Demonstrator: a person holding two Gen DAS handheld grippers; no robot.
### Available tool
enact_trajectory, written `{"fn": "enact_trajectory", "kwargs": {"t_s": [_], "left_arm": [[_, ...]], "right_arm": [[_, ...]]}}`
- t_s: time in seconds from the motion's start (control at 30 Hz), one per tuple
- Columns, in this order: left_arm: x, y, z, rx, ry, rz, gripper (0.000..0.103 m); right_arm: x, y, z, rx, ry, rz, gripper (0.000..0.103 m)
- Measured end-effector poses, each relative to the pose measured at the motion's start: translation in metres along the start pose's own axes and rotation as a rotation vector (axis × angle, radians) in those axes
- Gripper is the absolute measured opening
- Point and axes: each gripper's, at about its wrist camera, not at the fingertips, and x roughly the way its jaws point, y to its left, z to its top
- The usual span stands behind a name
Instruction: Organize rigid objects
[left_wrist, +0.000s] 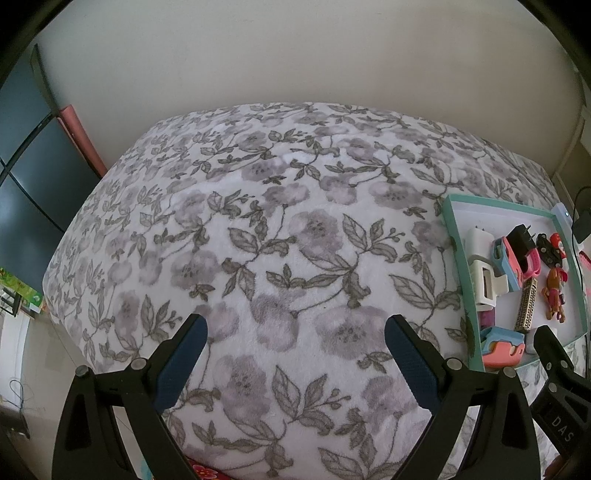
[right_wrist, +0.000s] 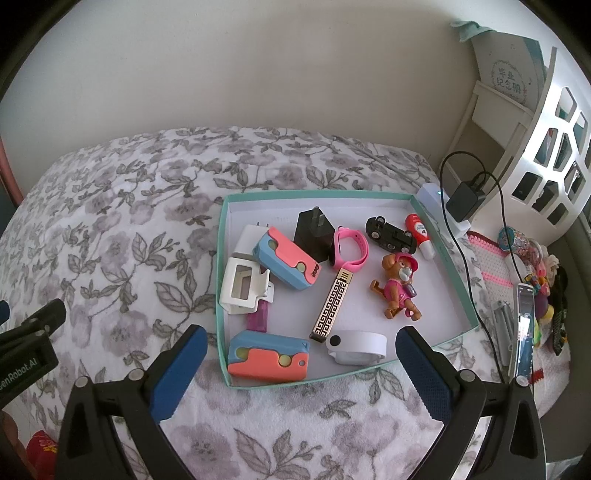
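Note:
A teal-rimmed tray (right_wrist: 221, 280) lies on the floral bedspread (right_wrist: 110, 240). It holds two blue-and-coral cases (right_wrist: 286, 257) (right_wrist: 267, 354), a black plug (right_wrist: 312, 232), a pink band (right_wrist: 351, 247), a toy car (right_wrist: 391, 232), a dog figure (right_wrist: 400, 284), a gold patterned bar (right_wrist: 332, 306), a white clip (right_wrist: 243, 286) and a white band (right_wrist: 356, 347). My right gripper (right_wrist: 301, 345) is open and empty at the tray's near edge. My left gripper (left_wrist: 295, 332) is open and empty over bare bedspread, left of the tray (left_wrist: 458, 243).
A white lattice basket (right_wrist: 546, 155), a charger with black cable (right_wrist: 465, 201), a pink mat (right_wrist: 495, 266) and small toys (right_wrist: 539, 280) sit right of the tray. A wall runs behind the bed. Dark panels (left_wrist: 29, 177) stand at the left.

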Motion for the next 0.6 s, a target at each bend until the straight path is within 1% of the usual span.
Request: {"fn": "enact_trajectory", "kwargs": {"t_s": [0.6], "left_arm": [[-0.0006,-0.0017,-0.0002,0.006,-0.002,0.003,0.097]], "right_arm": [[0.0006,0.0006,-0.0010,-0.002,0.003,-0.001,0.103]]}}
